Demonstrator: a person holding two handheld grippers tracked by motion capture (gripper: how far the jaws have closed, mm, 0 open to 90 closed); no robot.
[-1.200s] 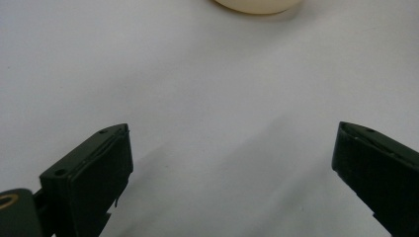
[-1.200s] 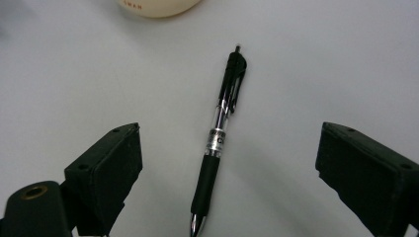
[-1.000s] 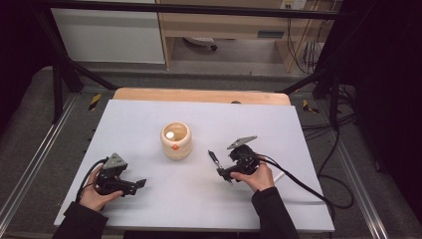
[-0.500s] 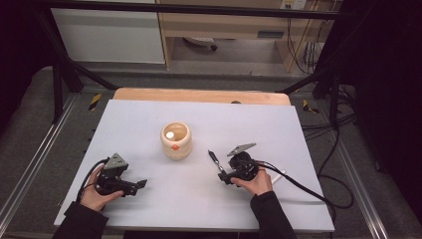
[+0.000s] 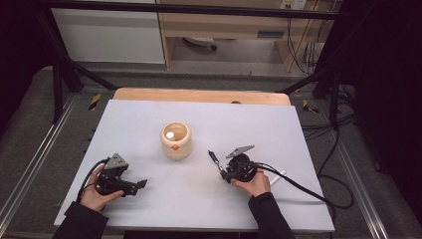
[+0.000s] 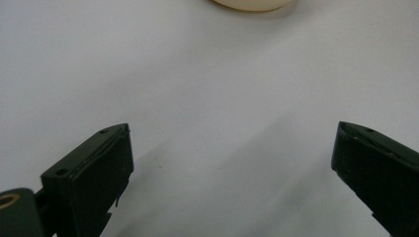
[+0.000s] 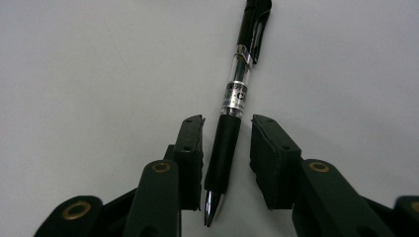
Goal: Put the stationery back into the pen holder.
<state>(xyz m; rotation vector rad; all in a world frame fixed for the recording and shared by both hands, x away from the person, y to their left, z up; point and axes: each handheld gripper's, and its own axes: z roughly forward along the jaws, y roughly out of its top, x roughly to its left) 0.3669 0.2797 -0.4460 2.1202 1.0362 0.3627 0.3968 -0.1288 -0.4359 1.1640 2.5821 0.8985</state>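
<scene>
Right gripper (image 7: 227, 136) is down over the pen (image 7: 236, 96), which lies flat on the table (image 7: 89, 74). Its jaws have just been closing, with the pen's black rubber grip between them. They aren't clamped yet: the left pad sits just beside the barrel or barely touching it, and a clear gap shows on the right pad's side. The pen's metal tip points back toward the gripper body; the clip end sticks out well past the fingertips.

Risks from here:
- The pen is off-centre between the pads. The nearer pad meets it first and could roll or skid it sideways before the other pad arrives.
- The grip is near the tip end, with most of the length beyond the jaws. On a lift I'd expect the clip end to droop or pivot.
- A round barrel on a smooth table could twist in a shallow pinch.

Left gripper (image 6: 232, 163) rests with jaws wide apart and nothing between them; the wooden cup (image 5: 175, 140) is ahead of it.
</scene>
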